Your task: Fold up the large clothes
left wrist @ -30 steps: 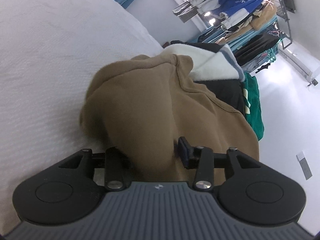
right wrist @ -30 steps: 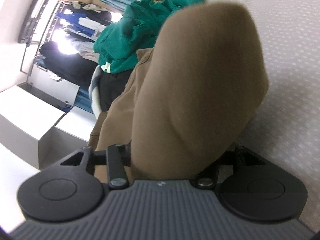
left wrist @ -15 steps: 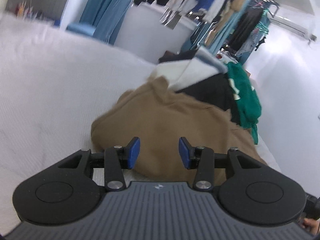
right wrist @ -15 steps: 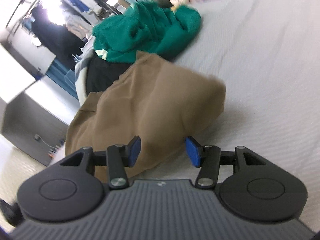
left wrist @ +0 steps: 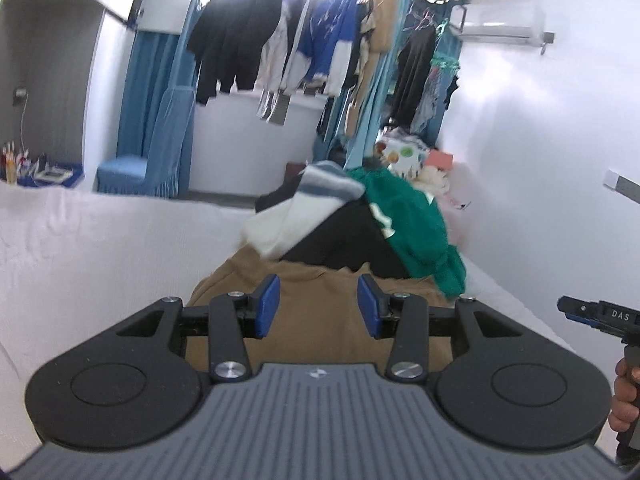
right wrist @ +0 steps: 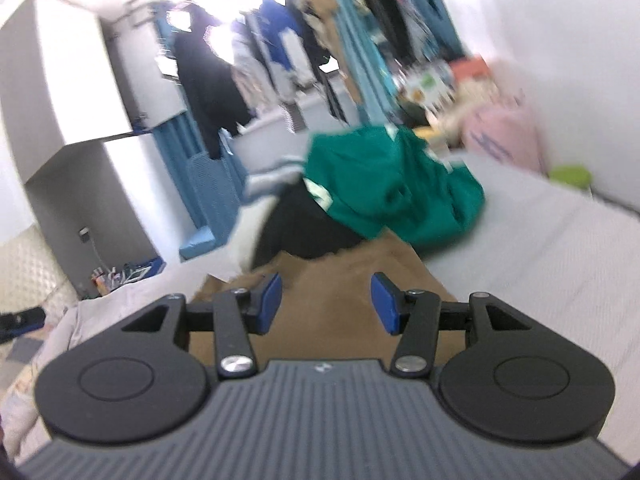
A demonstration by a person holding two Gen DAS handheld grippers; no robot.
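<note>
One brown garment (left wrist: 320,320) lies on the white bed (left wrist: 100,248), against a heap of green, black and white clothes (left wrist: 360,224). Above it, left gripper (left wrist: 319,306) and right gripper (right wrist: 326,302) gape, empty. Only the left view catches a hand (left wrist: 624,396).

I see my right gripper (right wrist: 324,300) with its blue pads apart and nothing between them, above a brown garment (right wrist: 332,280) on a white bed (right wrist: 540,248). Farther off lie green (right wrist: 384,188) and black clothes (right wrist: 296,228).
</note>
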